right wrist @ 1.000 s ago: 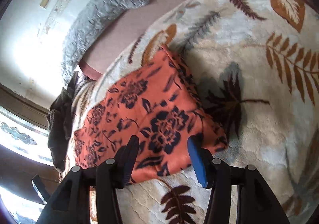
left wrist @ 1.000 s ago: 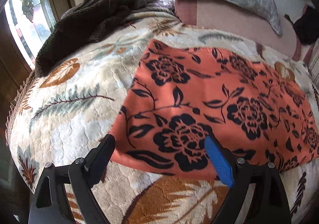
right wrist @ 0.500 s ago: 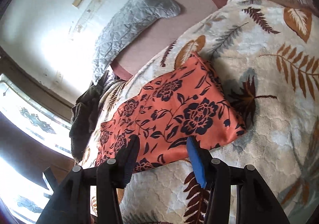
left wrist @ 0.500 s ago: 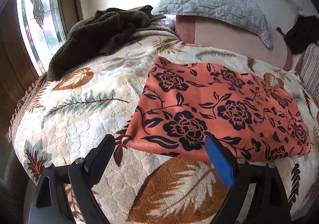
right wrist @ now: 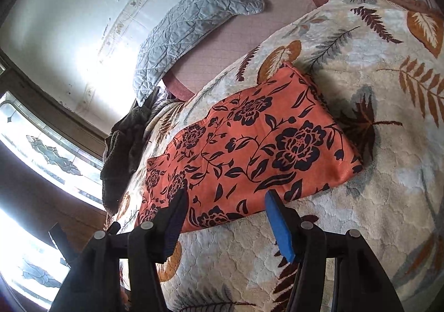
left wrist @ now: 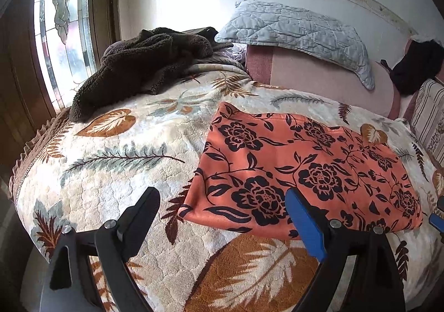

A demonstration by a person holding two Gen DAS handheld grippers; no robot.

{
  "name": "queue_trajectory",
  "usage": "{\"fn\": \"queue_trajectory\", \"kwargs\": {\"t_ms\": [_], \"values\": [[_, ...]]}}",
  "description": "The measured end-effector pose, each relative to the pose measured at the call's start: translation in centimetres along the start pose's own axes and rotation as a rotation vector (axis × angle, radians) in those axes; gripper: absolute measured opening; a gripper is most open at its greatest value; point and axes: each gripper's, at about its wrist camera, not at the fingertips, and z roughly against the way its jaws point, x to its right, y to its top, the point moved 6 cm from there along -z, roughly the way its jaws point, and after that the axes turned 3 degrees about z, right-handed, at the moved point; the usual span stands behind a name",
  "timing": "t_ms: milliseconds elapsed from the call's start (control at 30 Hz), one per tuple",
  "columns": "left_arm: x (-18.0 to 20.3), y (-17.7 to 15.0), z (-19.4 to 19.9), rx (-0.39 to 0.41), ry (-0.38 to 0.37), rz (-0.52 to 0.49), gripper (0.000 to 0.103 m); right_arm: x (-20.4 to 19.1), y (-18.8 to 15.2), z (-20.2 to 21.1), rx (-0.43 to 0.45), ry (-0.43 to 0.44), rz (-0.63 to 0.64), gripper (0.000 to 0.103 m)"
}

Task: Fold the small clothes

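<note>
Both tongs angled down, empty, above folded orange cloth [left wrist: 302,170]

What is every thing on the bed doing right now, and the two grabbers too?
Orange flowered cloth: folded flat on the blanket, not held.
Left gripper: open, empty.
Right gripper: open, empty, jaws just widened.
Brown fleece: crumpled heap by the window.
Grey pillow: leaning against the wall.
</note>
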Motion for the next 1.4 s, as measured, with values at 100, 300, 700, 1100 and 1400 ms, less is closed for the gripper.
{"fn": "queue_trajectory", "kwargs": {"t_ms": [100, 300, 700, 1100, 1400], "values": [[-0.2, 0.2, -0.1, 0.006, 0.008, -0.002, 0.092, -0.4, -0.2, -0.6, -0.015, -0.01, 0.023, 0.061], [-0.3, 0.2, -0.3, 0.006, 0.017, -0.008, 0.092, -1.0, -0.4, -1.2, -0.026, -0.016, 0.056, 0.061], [1.2, -2.9, -3.3, -0.233, -0.159, 0.048, 0.092, 1.3, -0.1, -0.9, -0.039, -0.018, -0.049, 0.062], [-3.0, -4.7, -7.5, -0.41, -0.228, 0.46, 0.091, 9.8, -0.7, -1.9, -0.085, 0.012, -0.509, 0.065], [-3.6, -2.8, -9.7, -0.329, -0.283, 0.65, 0.091, 12.5, 0.4, -5.5, 0.006, 0.113, -0.742, 0.066]]}}
